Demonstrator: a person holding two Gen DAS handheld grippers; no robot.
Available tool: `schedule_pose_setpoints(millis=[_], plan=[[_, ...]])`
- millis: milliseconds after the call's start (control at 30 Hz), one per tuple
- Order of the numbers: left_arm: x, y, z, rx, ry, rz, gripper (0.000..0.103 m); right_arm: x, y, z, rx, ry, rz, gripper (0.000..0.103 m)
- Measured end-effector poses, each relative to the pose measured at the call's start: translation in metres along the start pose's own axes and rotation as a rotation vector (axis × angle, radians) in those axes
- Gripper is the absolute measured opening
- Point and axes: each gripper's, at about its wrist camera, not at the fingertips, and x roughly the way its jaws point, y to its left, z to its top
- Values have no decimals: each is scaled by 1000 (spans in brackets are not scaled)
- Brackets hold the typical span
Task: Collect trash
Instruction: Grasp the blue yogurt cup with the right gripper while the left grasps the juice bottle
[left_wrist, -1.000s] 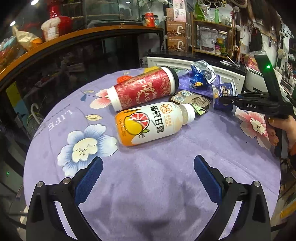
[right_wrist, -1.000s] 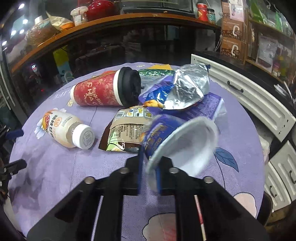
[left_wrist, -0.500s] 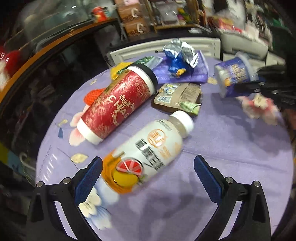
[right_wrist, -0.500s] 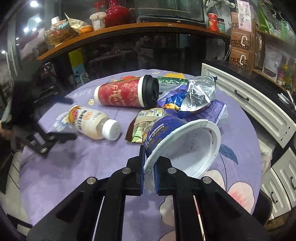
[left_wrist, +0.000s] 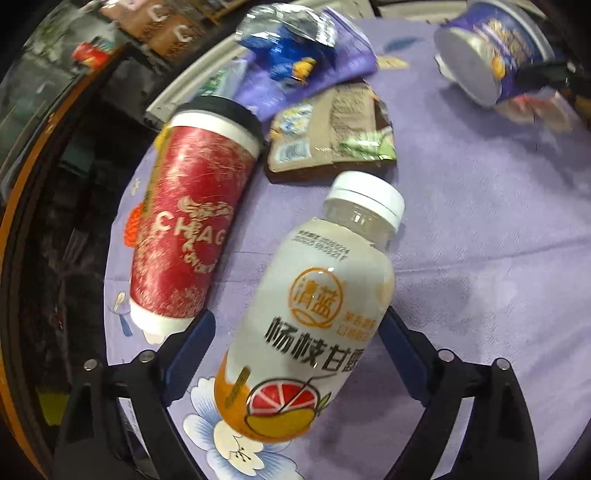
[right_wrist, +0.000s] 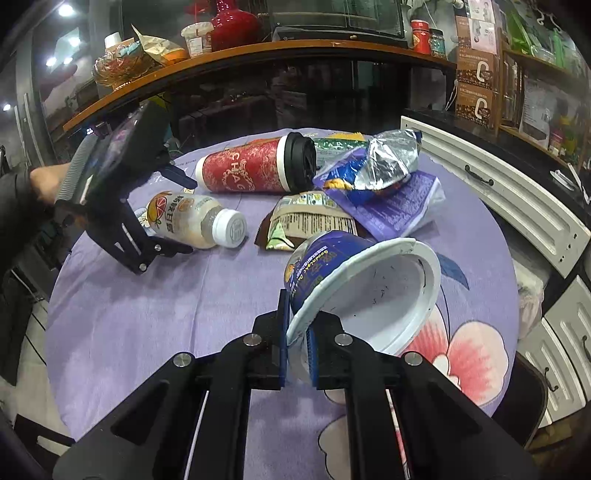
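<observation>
With the right gripper (right_wrist: 297, 350) clamped on the tub (right_wrist: 364, 286) rim, the left gripper (left_wrist: 295, 350), closing astride the bottle (left_wrist: 314, 314) lying on the table (left_wrist: 480, 221), should squeeze mid-body, seemingly not yet touching.

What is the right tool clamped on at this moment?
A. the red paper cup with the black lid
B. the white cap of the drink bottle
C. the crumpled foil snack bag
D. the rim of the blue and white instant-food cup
D: the right tool is shut on the white rim of the blue and white cup, held tilted above the tablecloth.
</observation>
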Motion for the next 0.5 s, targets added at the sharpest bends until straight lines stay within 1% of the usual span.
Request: schedule_pose_setpoints(millis=[67, 133, 200, 233, 300, 367, 500], plan=[[2, -4, 2, 26, 7, 6, 83, -1, -2, -3, 5, 3, -1, 9], [3, -3, 4, 13, 10, 1, 81, -2, -5, -6, 9, 4, -6, 9], [3, -2, 5, -11, 9, -14, 75, -4, -8, -8, 21, 2, -5, 9], [2, -2, 6, -17, 7, -15, 74, -5, -9, -9, 25, -1, -5, 9], [-1, -4, 7, -27, -2, -9, 67, -8, -11, -10, 33, -10, -7, 9], [-4, -6, 7, -53, -14, -17, 61, -11, -12, -13, 43, -17, -7, 9], [-12, -13, 6, -114, -58, -38, 61, -19, -15, -19, 63, -34, -8, 9]])
